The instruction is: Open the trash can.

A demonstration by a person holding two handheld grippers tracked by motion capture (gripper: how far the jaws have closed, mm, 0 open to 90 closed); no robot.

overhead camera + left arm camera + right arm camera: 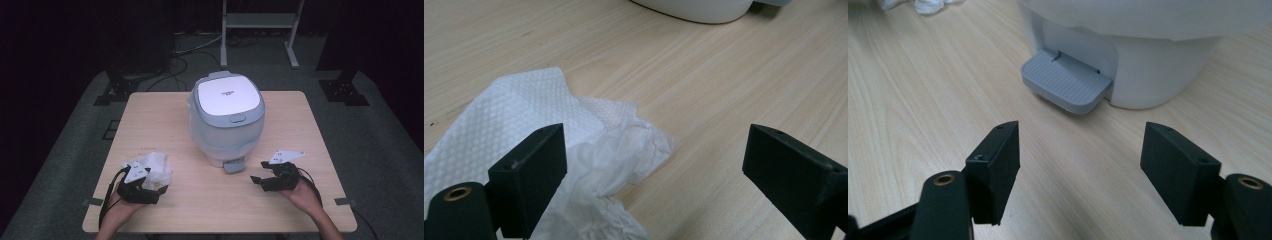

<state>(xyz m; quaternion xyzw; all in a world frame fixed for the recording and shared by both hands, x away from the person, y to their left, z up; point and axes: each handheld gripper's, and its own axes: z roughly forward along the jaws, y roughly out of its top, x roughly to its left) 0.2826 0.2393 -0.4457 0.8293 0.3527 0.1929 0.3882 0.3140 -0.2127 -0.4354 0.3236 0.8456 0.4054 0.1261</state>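
Crumpled tissue [589, 150] partly behind left gripper [654, 165]

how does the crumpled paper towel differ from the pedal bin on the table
The paper towel is a low, crumpled white sheet lying flat by the left tongs; the pedal bin stands tall, rounded and rigid, lid shut. The towel is dimple-textured; the bin is smooth, with a ribbed grey pedal. Both rest on the wooden table.

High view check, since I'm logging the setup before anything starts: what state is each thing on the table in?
Pedal bin: upright, lid shut, grey pedal not pressed.
Paper towel: crumpled, lying loose on the table.
Left claw: open, low over the towel's edge, gripping nothing.
Right claw: open, empty, aimed at the pedal but short of it.
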